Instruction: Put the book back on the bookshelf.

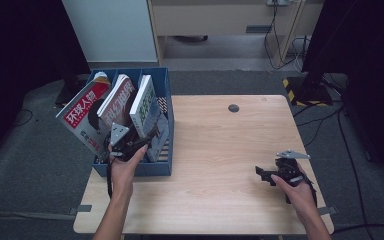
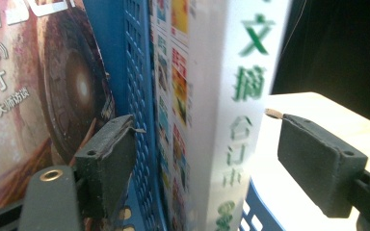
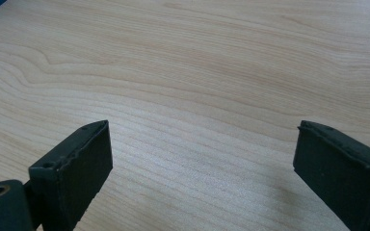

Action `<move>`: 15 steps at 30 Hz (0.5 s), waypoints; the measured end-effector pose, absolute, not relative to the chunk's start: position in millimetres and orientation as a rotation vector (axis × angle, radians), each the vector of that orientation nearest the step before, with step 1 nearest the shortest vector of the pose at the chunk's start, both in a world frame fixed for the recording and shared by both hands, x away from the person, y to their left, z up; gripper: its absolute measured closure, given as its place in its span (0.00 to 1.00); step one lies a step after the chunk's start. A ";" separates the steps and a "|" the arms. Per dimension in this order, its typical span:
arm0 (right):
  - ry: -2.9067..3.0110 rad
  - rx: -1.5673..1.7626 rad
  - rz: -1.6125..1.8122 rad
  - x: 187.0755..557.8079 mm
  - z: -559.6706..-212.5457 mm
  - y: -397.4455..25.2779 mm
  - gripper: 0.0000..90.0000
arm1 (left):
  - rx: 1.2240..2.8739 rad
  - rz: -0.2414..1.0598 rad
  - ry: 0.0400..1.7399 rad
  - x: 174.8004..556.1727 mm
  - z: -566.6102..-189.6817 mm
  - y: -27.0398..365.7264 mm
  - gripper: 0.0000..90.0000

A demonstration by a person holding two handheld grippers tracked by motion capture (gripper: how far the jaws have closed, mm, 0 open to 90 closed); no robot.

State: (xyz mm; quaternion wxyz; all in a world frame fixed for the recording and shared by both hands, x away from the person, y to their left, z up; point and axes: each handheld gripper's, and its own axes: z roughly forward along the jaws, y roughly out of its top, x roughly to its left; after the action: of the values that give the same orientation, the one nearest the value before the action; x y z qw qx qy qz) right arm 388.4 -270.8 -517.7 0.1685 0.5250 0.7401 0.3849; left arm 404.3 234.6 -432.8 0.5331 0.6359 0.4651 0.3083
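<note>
A blue file rack (image 1: 163,82) stands on the left of the wooden table (image 1: 220,135) and holds three leaning publications: a red-covered magazine (image 1: 82,112), a middle magazine (image 1: 117,100) and a white book with green characters (image 1: 144,102). My left gripper (image 1: 145,137) is at the rack's front right compartment. In the left gripper view it is open (image 2: 212,163), its jaws on either side of the white book's spine (image 2: 236,96) and a blue divider (image 2: 135,72), with gaps showing. My right gripper (image 1: 261,173) rests low over the bare table (image 3: 197,72), open (image 3: 202,163) with nothing between its jaws.
A dark round cable hole (image 1: 233,108) sits near the table's far edge. Grey carpet surrounds the table, with cables (image 1: 325,120) on the floor at the right and a white cabinet (image 1: 110,30) behind the rack. Bare tabletop stretches right of the rack.
</note>
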 end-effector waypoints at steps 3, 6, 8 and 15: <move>2.110 1.488 1.089 388.5 -518.0 -270.8 0.08 | 1.523 0.734 1.108 401.5 -434.4 235.2 0.24; 2.105 1.495 1.095 388.4 -517.3 -270.4 0.08 | 1.523 0.727 1.108 398.2 -436.1 236.2 0.24; 2.108 1.491 1.093 388.3 -517.1 -270.5 0.08 | 1.532 0.725 1.104 395.8 -437.6 235.8 0.23; 2.106 1.486 1.099 388.1 -516.3 -270.5 0.08 | 1.540 0.714 1.101 389.3 -441.0 236.8 0.23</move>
State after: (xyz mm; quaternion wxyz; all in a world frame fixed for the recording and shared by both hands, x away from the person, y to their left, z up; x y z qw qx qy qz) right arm 388.1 -270.5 -516.3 0.1690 0.5226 0.7408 0.3867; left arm 389.3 236.8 -441.0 0.5303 0.6453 0.4614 0.2990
